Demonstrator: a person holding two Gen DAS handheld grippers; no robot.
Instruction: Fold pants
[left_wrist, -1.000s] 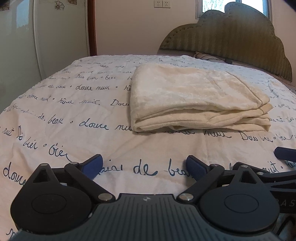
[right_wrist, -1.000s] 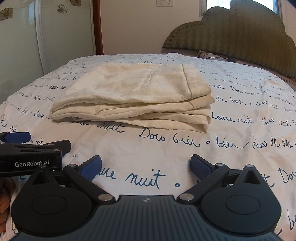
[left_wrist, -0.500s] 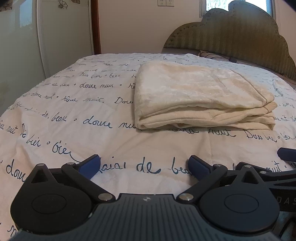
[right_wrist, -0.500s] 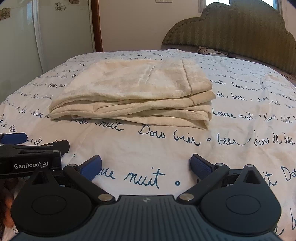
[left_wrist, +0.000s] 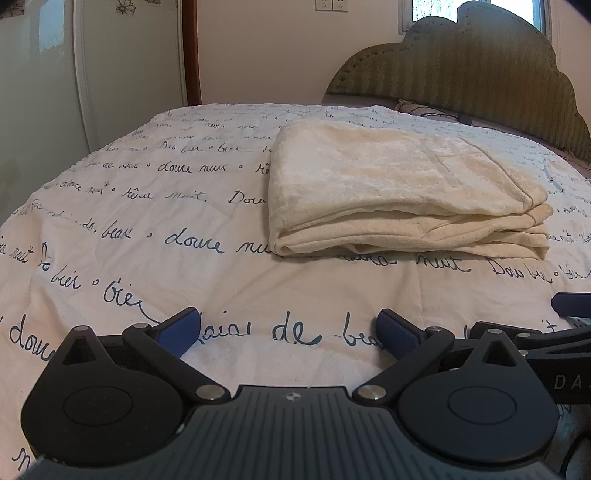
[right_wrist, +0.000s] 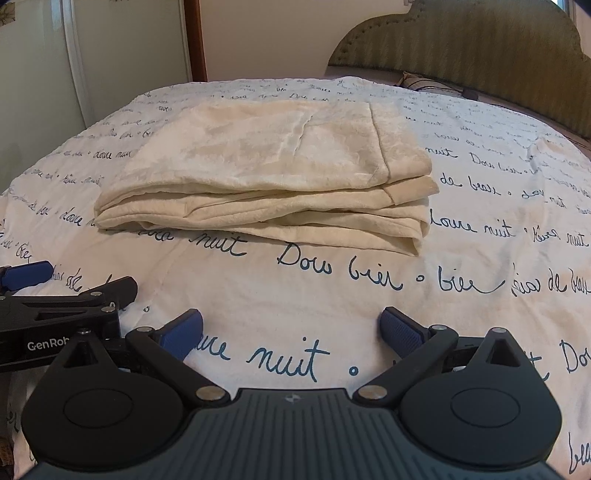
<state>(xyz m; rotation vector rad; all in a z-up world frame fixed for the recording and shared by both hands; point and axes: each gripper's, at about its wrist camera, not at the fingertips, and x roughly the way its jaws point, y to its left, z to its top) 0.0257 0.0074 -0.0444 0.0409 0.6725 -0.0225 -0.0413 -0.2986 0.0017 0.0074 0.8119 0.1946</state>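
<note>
Underside of pants (left_wrist: 402, 192) hidden against bedspread (left_wrist: 147, 229); inner layers of the fold tucked out of sight, only stacked edges showing. Script on bedspread too small to read toward the far side in both views. Headboard (left_wrist: 461, 70) cut off by right edge in left wrist view and by top edge in right wrist view. Small dark item (left_wrist: 463, 119) at the headboard's foot too small to identify. Right gripper (left_wrist: 570, 308) cut off by right edge in left wrist view; lettering on it only partly visible. Left gripper (right_wrist: 26, 275) cut off by left edge in right wrist view, label truncated.
</note>
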